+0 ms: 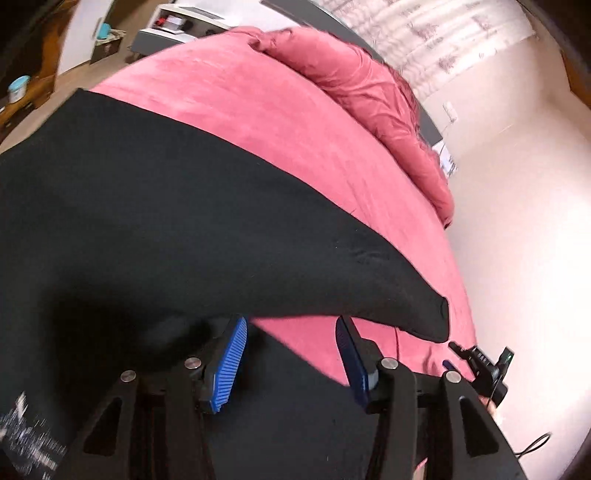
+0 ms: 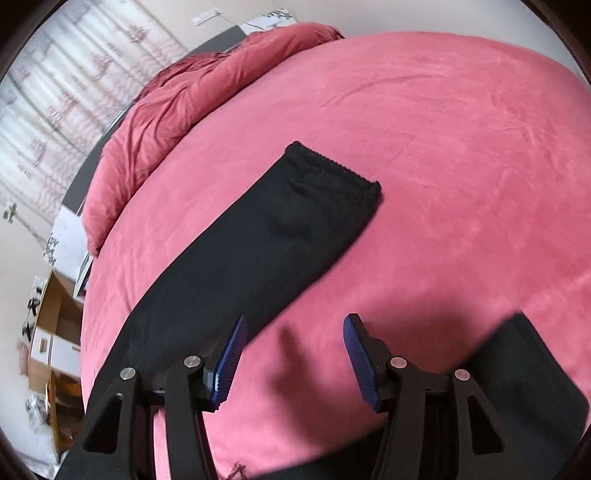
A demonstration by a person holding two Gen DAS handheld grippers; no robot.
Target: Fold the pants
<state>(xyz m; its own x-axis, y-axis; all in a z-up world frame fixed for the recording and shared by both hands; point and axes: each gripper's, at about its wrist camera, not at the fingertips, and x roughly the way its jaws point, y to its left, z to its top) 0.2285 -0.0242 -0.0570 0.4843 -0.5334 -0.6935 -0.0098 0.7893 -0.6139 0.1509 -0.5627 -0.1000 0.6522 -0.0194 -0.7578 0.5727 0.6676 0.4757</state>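
Black pants (image 1: pixel 166 229) lie spread on a pink bed (image 1: pixel 258 110). In the left wrist view one leg runs right and ends in a hem (image 1: pixel 439 317) just beyond my left gripper (image 1: pixel 291 325), which is open and empty just above the fabric. The other gripper's tip (image 1: pixel 480 358) shows at the lower right. In the right wrist view a pant leg (image 2: pixel 266 243) stretches away to a scalloped hem (image 2: pixel 336 166). My right gripper (image 2: pixel 293 325) is open and empty over bare bedding (image 2: pixel 461 147), between that leg and more black fabric (image 2: pixel 524 369) at the right.
A rumpled pink duvet (image 1: pixel 373 92) is bunched along the bed's far edge, also seen in the right wrist view (image 2: pixel 162 110). Patterned curtains (image 2: pixel 62 85) hang behind. Cardboard boxes (image 2: pixel 55 321) stand on the floor beside the bed. Furniture (image 1: pixel 173 26) stands beyond the bed.
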